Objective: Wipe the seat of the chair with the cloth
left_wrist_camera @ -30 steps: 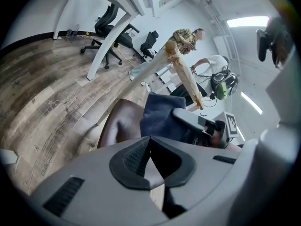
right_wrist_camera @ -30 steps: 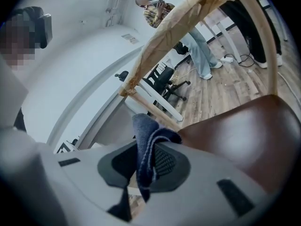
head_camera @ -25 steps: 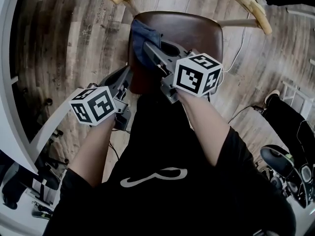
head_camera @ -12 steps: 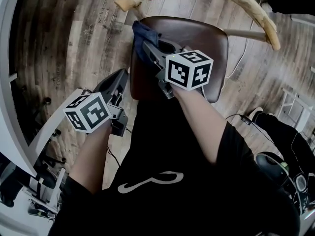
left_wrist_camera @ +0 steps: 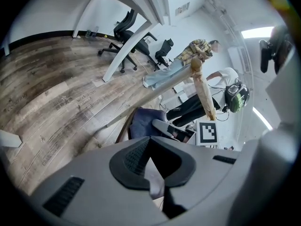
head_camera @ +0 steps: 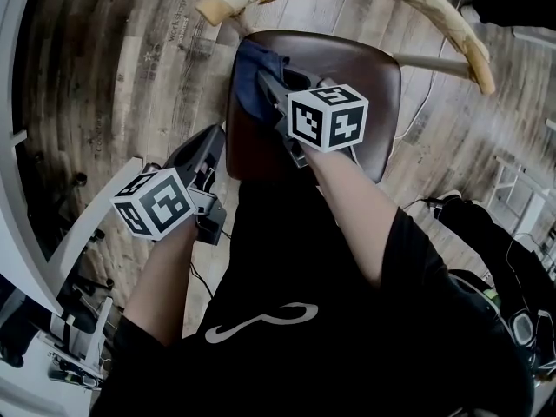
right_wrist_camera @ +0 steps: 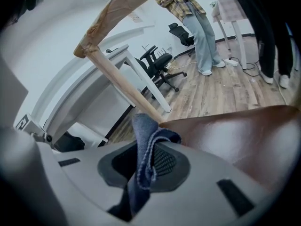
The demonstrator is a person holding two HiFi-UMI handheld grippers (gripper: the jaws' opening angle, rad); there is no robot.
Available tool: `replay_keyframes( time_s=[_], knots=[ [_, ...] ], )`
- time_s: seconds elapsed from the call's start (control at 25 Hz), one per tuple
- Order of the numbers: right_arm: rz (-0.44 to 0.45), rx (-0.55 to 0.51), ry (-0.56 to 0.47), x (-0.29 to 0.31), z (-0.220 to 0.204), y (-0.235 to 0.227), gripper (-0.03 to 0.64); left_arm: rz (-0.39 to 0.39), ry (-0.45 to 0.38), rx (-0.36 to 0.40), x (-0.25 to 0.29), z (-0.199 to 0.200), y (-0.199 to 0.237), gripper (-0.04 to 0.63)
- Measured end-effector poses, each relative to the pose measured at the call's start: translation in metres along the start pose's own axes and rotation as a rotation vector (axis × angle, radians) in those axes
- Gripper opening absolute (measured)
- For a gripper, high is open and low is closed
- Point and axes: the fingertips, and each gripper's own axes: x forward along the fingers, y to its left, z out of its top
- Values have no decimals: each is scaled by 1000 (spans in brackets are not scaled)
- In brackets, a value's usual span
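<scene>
Entry: wipe of chair seat, state of progress.

Right gripper [head_camera: 266, 83]: jaws clamped on the cloth [head_camera: 251, 69], a dark blue one. In the right gripper view a fold of the cloth [right_wrist_camera: 145, 142] stands up between the jaws of the right gripper [right_wrist_camera: 142, 167], and the rest hangs below them.

Where the cloth is: at the seat's [head_camera: 352, 63] far-left corner as the head view has it, just inside the seat's left edge. It appears to lie against the brown surface there, but we cannot confirm any pressure on it.

Left gripper [head_camera: 211, 139]: jaws together, nothing between them in the left gripper view [left_wrist_camera: 151, 160]. It hangs off the seat, just beside the seat's left edge and over the wooden floor [head_camera: 113, 68]. It has no part in the wipe.

Seat surface: smooth and glossy in the right gripper view [right_wrist_camera: 235, 140]. We see no crumbs, streaks or wet track anywhere on it, so the pictures give no mark of which parts the cloth has covered.

Judgement on progress:
- Done: the cloth is in the grip and brought to the seat.
- Under way: a stroke at the seat's far-left corner, as we read it.
- Left, as far as we can tell: the seat's middle, right side and near edge. The near edge is partly hidden under the right forearm.
- We would rate the task as begun but far from closed.
</scene>
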Motion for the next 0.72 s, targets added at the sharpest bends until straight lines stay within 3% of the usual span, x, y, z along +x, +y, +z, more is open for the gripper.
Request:
replay_keyframes(
  time_s=[0.72],
  knots=[
    [-115,-34,15,-2,-7,-33,52,0,37,-7,9,-7,6,12]
  ],
)
